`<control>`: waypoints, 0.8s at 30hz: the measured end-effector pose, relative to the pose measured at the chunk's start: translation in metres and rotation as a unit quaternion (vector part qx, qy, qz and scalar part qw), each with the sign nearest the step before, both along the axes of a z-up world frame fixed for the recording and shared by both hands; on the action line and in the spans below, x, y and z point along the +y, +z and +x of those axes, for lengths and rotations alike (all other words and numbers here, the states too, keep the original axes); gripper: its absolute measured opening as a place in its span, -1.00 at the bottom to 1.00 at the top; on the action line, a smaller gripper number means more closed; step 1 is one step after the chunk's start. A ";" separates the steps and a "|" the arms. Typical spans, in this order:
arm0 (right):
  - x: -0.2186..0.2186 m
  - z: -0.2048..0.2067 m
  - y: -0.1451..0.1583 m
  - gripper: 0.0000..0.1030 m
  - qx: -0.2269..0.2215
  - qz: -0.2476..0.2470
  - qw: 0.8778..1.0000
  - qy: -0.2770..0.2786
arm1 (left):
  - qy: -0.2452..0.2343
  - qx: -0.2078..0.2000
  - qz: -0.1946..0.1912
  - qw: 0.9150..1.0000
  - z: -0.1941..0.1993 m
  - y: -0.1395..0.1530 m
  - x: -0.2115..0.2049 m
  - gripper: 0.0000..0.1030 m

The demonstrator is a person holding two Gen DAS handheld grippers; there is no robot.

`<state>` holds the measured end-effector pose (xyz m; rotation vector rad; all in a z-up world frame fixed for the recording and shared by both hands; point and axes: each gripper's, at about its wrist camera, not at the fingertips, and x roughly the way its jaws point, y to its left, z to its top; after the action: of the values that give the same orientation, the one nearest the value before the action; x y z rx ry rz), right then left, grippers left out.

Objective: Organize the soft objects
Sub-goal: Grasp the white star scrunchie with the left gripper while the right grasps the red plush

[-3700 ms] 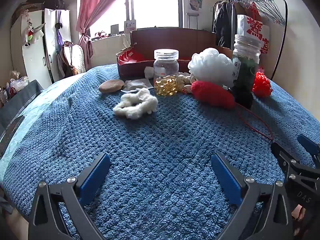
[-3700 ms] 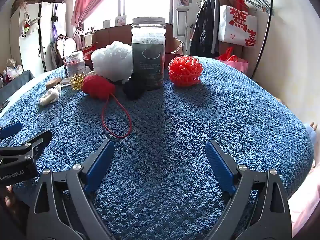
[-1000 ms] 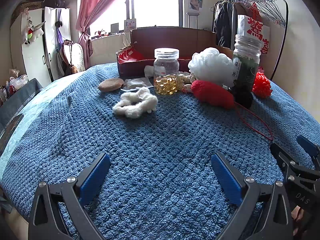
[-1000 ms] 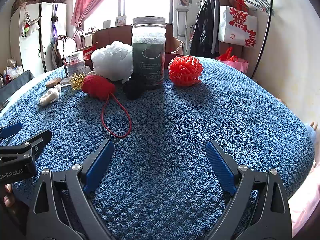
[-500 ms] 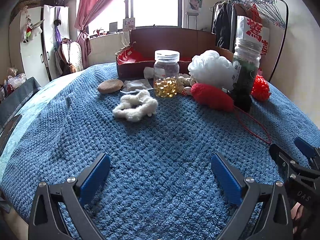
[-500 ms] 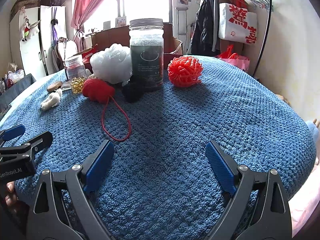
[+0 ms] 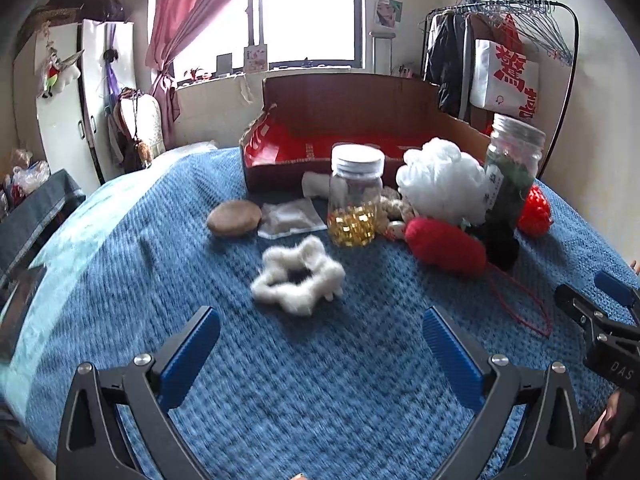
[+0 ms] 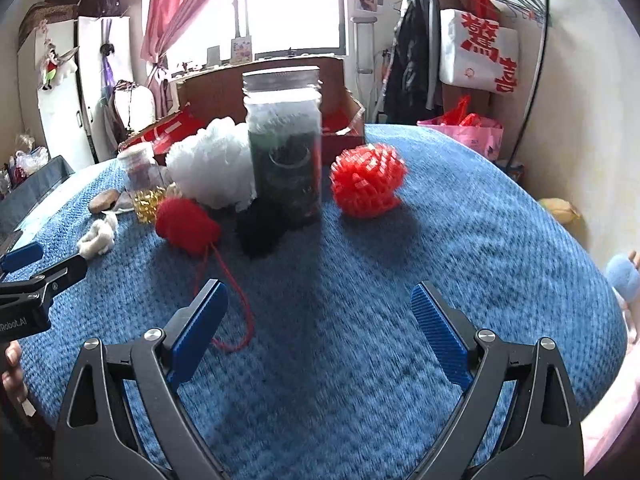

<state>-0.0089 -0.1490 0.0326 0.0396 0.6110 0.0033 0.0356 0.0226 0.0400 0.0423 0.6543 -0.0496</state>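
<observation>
I am in a lived-in bedroom at home. A blue knitted blanket (image 7: 320, 380) covers the bed I work over, with a wooden headboard (image 7: 352, 100) at its far end. Behind it a bright window (image 7: 308, 12) has a pink curtain (image 7: 180, 20) tied back. A white wardrobe (image 7: 64, 100) stands to the left, and a clothes rack (image 7: 500, 40) with coats and wire hangers stands to the right.

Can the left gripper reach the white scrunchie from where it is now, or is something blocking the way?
Probably yes. The left gripper is open and the white scrunchie lies straight ahead on the blue blanket, with only bare blanket between them. The jar stands behind the scrunchie, not in the way.
</observation>
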 end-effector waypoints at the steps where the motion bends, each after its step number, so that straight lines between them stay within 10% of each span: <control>1: 0.003 0.006 0.003 0.83 0.001 -0.001 1.000 0.012 | -0.004 0.001 0.001 1.000 0.003 0.001 0.001 1.00; 17: 0.074 0.077 0.016 0.82 0.044 -0.043 0.978 0.200 | -0.084 0.046 0.016 0.995 0.055 0.007 0.019 1.00; 24: 0.097 0.098 0.004 0.76 0.072 -0.077 0.965 0.239 | -0.104 0.091 0.004 0.990 0.071 -0.009 0.022 0.60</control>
<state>0.0892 -0.0523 0.0367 -0.2604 0.7526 0.4238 0.1068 0.0444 0.0312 0.1139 0.8313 -0.2549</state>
